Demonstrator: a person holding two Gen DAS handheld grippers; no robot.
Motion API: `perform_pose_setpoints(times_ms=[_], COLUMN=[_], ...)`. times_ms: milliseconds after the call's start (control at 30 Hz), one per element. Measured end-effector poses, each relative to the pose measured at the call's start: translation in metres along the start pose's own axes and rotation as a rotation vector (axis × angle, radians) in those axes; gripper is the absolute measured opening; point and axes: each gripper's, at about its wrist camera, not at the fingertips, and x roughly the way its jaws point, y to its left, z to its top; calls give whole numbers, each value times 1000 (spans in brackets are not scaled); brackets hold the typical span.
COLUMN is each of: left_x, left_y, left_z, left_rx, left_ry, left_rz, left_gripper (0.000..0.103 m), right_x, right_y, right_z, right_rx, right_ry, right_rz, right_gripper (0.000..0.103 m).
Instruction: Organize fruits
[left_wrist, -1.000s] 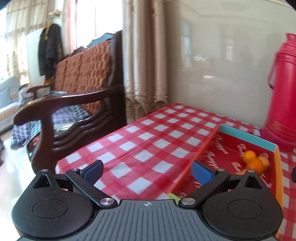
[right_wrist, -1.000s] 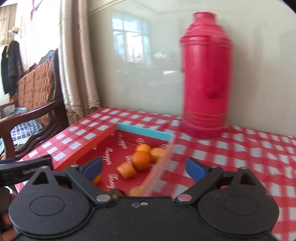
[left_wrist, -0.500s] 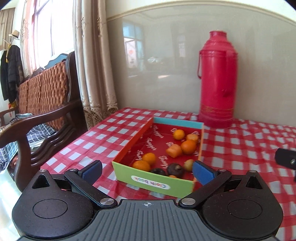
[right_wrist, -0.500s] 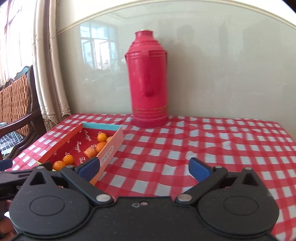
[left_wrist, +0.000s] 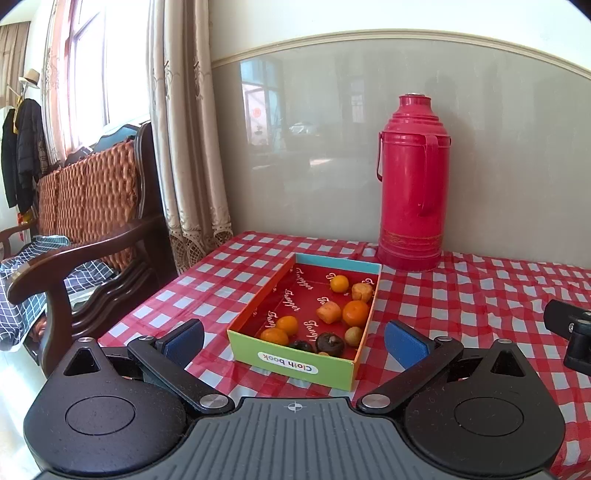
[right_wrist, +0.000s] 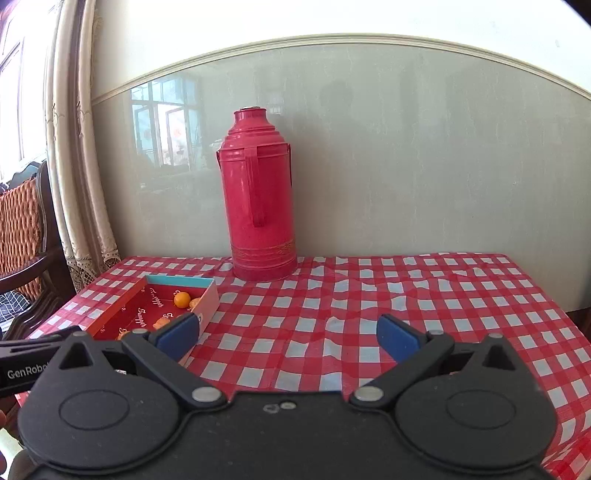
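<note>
A shallow box (left_wrist: 255, 317) with a red inside and a green front wall sits on the checked table. In it lie several small fruits: oranges (left_wrist: 355, 313), a peeled piece (left_wrist: 328, 312), dark fruits (left_wrist: 331, 342) and a pale one (left_wrist: 353, 335). My left gripper (left_wrist: 294, 338) is open and empty, held back in front of the box. My right gripper (right_wrist: 286, 334) is open and empty over the tablecloth to the right of the box (right_wrist: 208, 301); an orange (right_wrist: 181, 299) shows inside it.
A tall red thermos (left_wrist: 413, 181) stands at the back against the wall, also in the right wrist view (right_wrist: 260, 195). A wooden armchair (left_wrist: 88, 236) and curtain (left_wrist: 181, 147) are left of the table. The red-and-white tablecloth (right_wrist: 369, 295) stretches to the right.
Both grippers have pulled back and up from the box, so the box and thermos look smaller and farther. The left view has swung right from the chair to the box. Both stay open.
</note>
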Motion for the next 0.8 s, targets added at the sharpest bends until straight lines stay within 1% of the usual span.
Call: perform_pose_setpoints(times_ms=[433,800], left_x=[1,2], left_y=[-7,-6], left_z=[-3,-4], left_rx=[30,26], left_ry=[-4,-6], left_rz=[-5,-1], left_gripper=[103,103], right_x=[-2,0], right_y=[2,9], right_z=[-2,-4], right_rx=[23,19], right_ry=[8,20], right_rz=[21,39], right_gripper=[97,97])
